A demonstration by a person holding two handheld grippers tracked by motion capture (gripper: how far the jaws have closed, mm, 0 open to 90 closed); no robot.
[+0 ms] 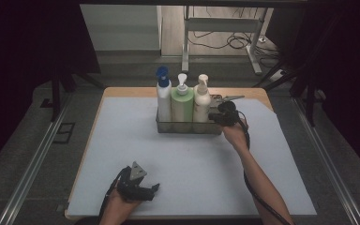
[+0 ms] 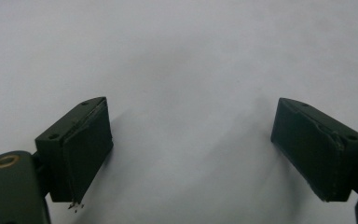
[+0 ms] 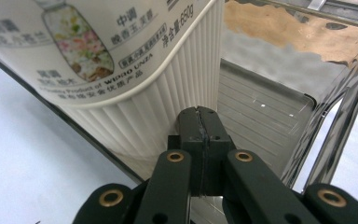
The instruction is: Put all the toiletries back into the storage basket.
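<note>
A metal tray (image 1: 187,127) stands toward the far side of a pale blue mat (image 1: 187,168) and holds three pump bottles upright in a row: a white bottle with a blue pump (image 1: 163,97) at the tray's left end, a green bottle (image 1: 182,104) in the middle touching it, and a cream ribbed bottle (image 1: 201,101) to the right of that. The right gripper (image 1: 218,117), held in a person's hand (image 1: 234,133), reaches into the tray's right end just beside the cream ribbed bottle. In the right gripper view its two black jaws are pressed flat together with nothing between them, their tips (image 3: 200,122) sitting against or just beside the ribbed side of the cream bottle (image 3: 135,84); whether they truly touch cannot be told. Beyond the jaw tips lies the bare ribbed floor of the tray (image 3: 261,116), with its glossy wall rising to the right. Well apart from the tray, at the mat's near edge, the left gripper (image 1: 143,190) rests in the other hand (image 1: 119,206), a grey three-cornered plate (image 1: 138,171) on top. In the left gripper view its jaws stand wide apart over the bare mat (image 2: 186,56), holding nothing.
</note>
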